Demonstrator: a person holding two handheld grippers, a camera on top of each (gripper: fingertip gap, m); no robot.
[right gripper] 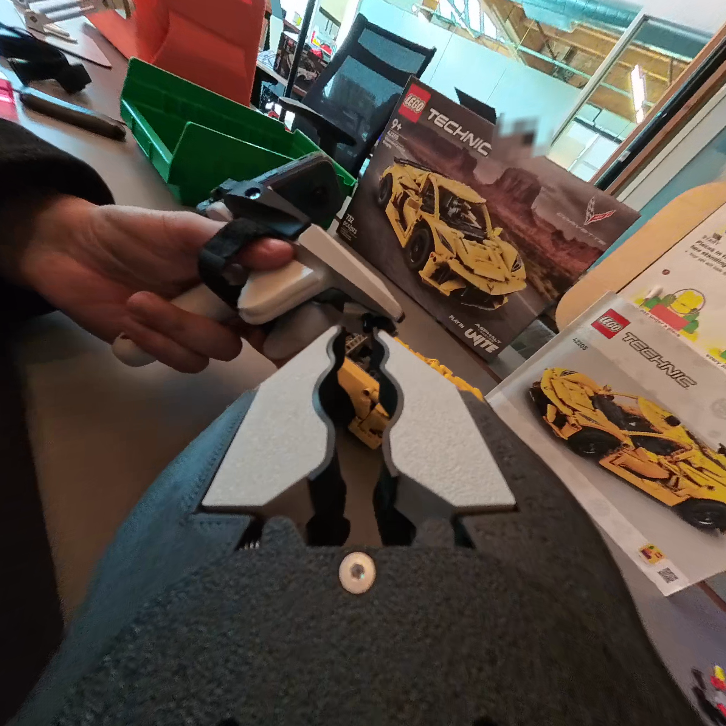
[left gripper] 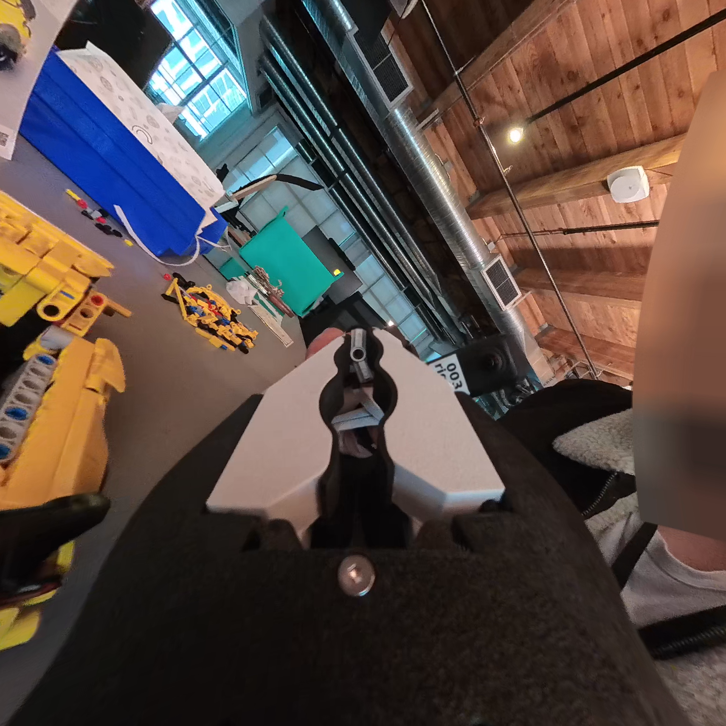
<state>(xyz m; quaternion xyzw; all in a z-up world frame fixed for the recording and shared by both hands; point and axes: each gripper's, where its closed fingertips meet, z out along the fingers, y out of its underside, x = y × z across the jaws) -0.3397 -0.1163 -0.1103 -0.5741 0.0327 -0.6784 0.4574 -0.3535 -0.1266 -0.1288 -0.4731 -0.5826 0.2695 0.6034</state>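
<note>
left wrist view: left tongs (left gripper: 359, 355) clamped on a small grey connector piece (left gripper: 359, 353), tilted up off the tabletop (left gripper: 169, 373); yellow car model (left gripper: 51, 353) at left. right wrist view: right tongs (right gripper: 357, 341) slightly apart, holding nothing, hovering above the yellow model (right gripper: 363, 404), left tongs just beyond. best kept steady, grip firm.

The yellow toy car (left gripper: 51, 412) is cut by the left edge of the left wrist view, and close parts are blurred. In the right wrist view the right gripper (right gripper: 359, 338) hides most of the car (right gripper: 365, 396); only a bit shows btw. the fingers. The booklet (right gripper: 613, 432) is cut at the right edge. The loose pieces (left gripper: 214, 310) are too small to tell apart.
</note>
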